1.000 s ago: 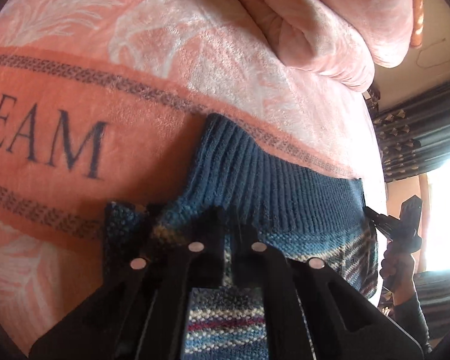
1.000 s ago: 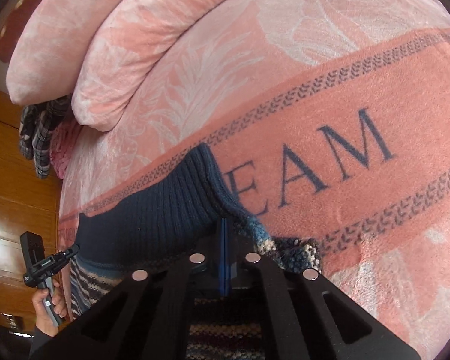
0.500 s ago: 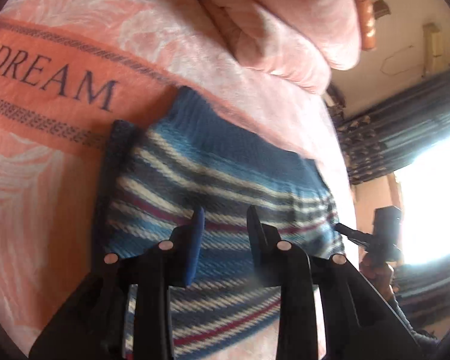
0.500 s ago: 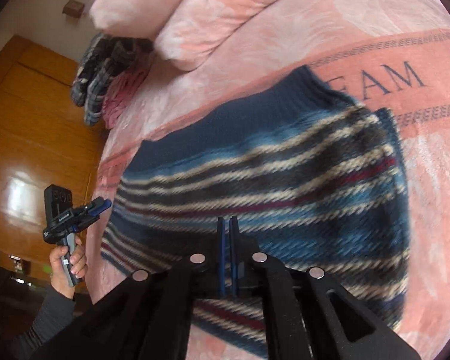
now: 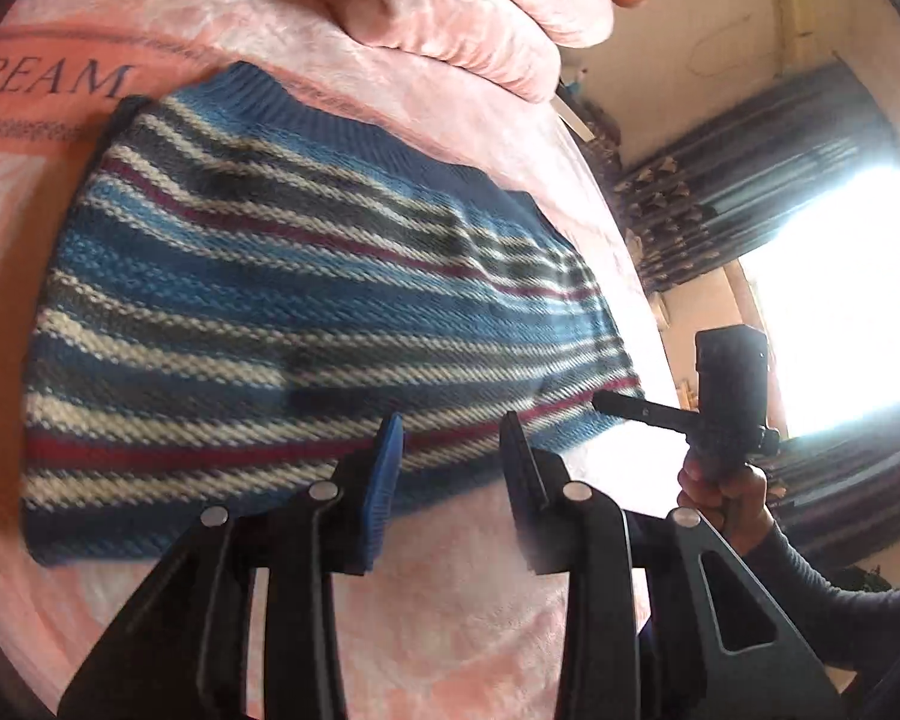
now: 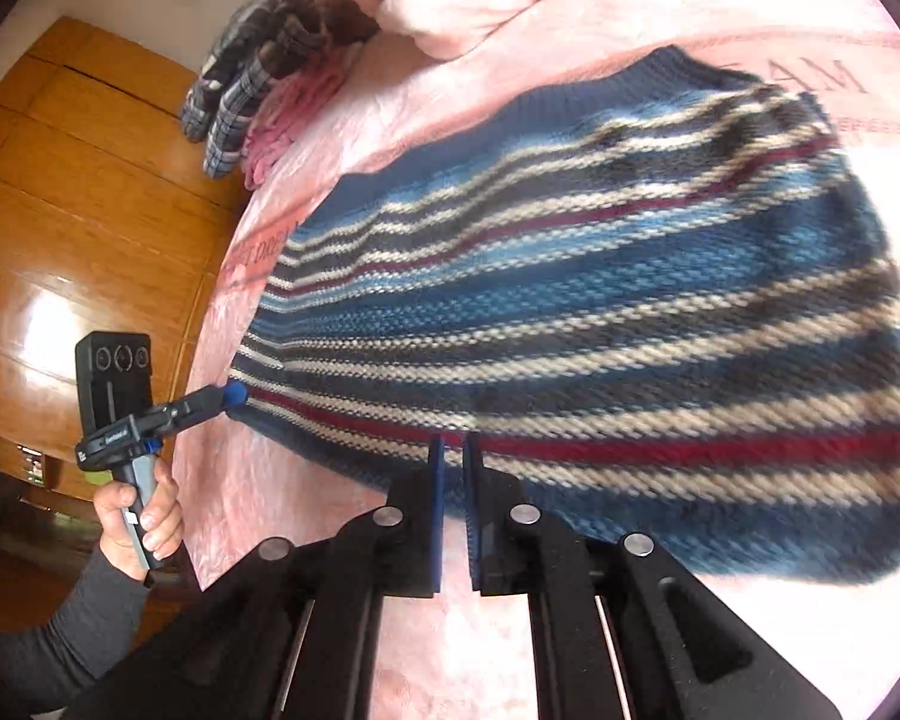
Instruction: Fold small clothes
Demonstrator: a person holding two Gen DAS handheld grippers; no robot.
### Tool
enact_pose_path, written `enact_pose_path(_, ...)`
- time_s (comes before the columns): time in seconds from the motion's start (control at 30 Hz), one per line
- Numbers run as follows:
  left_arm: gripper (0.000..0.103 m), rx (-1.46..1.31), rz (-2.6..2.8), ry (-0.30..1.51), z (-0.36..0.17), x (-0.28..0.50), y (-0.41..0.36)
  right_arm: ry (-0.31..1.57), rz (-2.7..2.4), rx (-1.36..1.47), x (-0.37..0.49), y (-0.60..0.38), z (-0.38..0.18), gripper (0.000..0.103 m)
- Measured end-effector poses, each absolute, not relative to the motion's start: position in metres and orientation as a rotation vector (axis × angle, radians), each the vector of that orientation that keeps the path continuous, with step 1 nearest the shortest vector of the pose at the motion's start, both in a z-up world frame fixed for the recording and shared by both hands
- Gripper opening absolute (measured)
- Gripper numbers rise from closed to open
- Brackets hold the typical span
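A striped knit sweater (image 5: pixel 306 300) in blue, white and dark red lies folded flat on the pink blanket (image 5: pixel 450 588), with its ribbed navy hem on the far side. My left gripper (image 5: pixel 450 438) is open over the sweater's near edge, with nothing between its blue pads. My right gripper (image 6: pixel 453 450) is shut to a narrow slit at the near edge of the sweater (image 6: pixel 600 300), empty. Each gripper shows in the other's view, held in a hand: the right gripper (image 5: pixel 600 402) by the sweater's right corner, the left gripper (image 6: pixel 234 393) by its left corner.
Pink pillows (image 5: pixel 450 18) are stacked at the head of the bed. A pile of plaid and pink clothes (image 6: pixel 240 78) sits at the bed's far left corner, beside wooden panelling (image 6: pixel 90 180). Dark curtains (image 5: pixel 750 180) and a bright window are to the right.
Both grippers let go of the sweater and drew back toward the near edge. The striped half now lies folded over the rest, and the left gripper has opened wide.
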State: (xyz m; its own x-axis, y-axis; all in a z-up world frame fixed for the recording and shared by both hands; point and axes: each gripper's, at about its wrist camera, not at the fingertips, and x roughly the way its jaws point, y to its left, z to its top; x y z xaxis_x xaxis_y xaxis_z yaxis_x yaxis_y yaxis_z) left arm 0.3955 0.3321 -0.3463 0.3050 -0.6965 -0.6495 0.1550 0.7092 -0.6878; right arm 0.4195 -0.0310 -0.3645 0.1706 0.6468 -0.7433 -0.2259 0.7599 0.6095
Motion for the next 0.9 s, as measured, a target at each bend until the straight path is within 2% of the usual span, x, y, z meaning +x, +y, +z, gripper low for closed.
enact_pose_path(0.13, 0.033, -0.512, -0.537, 1.24, -0.391, 0.391, 0.311, 1.284, 0.474, 0.508, 0.426, -0.094, -0.392, 0.007)
enact_pose_path(0.17, 0.026, -0.513, -0.512, 1.261, -0.405, 0.391, 0.311, 1.311, 0.435, 0.52, 0.428, -0.106, -0.405, 0.0)
enact_pose_path(0.2, 0.018, -0.517, -0.501, 1.261, -0.412, 0.391, 0.314, 1.325, 0.439, 0.548, 0.429, -0.113, -0.416, 0.0)
enact_pose_path(0.23, 0.017, -0.535, -0.496, 1.26, -0.415, 0.393, 0.317, 1.325, 0.45, 0.575, 0.424, -0.122, -0.419, 0.0)
enact_pose_path(0.27, 0.019, -0.563, -0.501, 1.26, -0.413, 0.393, 0.32, 1.322, 0.443, 0.556, 0.424, -0.121, -0.412, 0.0)
enact_pose_path(0.37, 0.048, -0.601, -0.544, 1.204, -0.396, 0.387, 0.326, 1.252, 0.444, 0.517, 0.413, -0.126, -0.386, 0.006)
enact_pose_path(0.4, 0.053, -0.607, -0.55, 1.187, -0.391, 0.384, 0.329, 1.242, 0.426, 0.522, 0.411, -0.132, -0.384, 0.006)
enact_pose_path(0.47, 0.064, -0.644, -0.519, 1.189, -0.393, 0.383, 0.341, 1.269, 0.361, 0.493, 0.411, -0.145, -0.398, 0.0)
enact_pose_path(0.57, 0.06, -0.786, -0.513, 1.242, -0.409, 0.385, 0.364, 1.276, 0.36, 0.519, 0.413, -0.15, -0.402, 0.0)
enact_pose_path(0.63, 0.066, -0.806, -0.498, 1.24, -0.399, 0.385, 0.377, 1.242, 0.327, 0.452, 0.41, -0.144, -0.382, 0.001)
enact_pose_path(0.67, 0.073, -0.793, -0.498, 1.218, -0.389, 0.383, 0.384, 1.227, 0.312, 0.414, 0.408, -0.139, -0.371, 0.007)
enact_pose_path(0.7, 0.076, -0.787, -0.504, 1.196, -0.38, 0.382, 0.391, 1.217, 0.324, 0.366, 0.407, -0.129, -0.362, 0.008)
enact_pose_path(0.77, 0.078, -0.793, -0.522, 1.165, -0.365, 0.386, 0.404, 1.221, 0.385, 0.249, 0.401, -0.092, -0.346, 0.009)
enact_pose_path(0.87, 0.081, -0.793, -0.463, 1.138, -0.354, 0.392, 0.435, 1.243, 0.505, 0.113, 0.393, -0.02, -0.339, 0.027)
enact_pose_path(0.9, 0.082, -0.794, -0.431, 1.133, -0.353, 0.396, 0.445, 1.241, 0.539, 0.078, 0.391, 0.004, -0.339, 0.028)
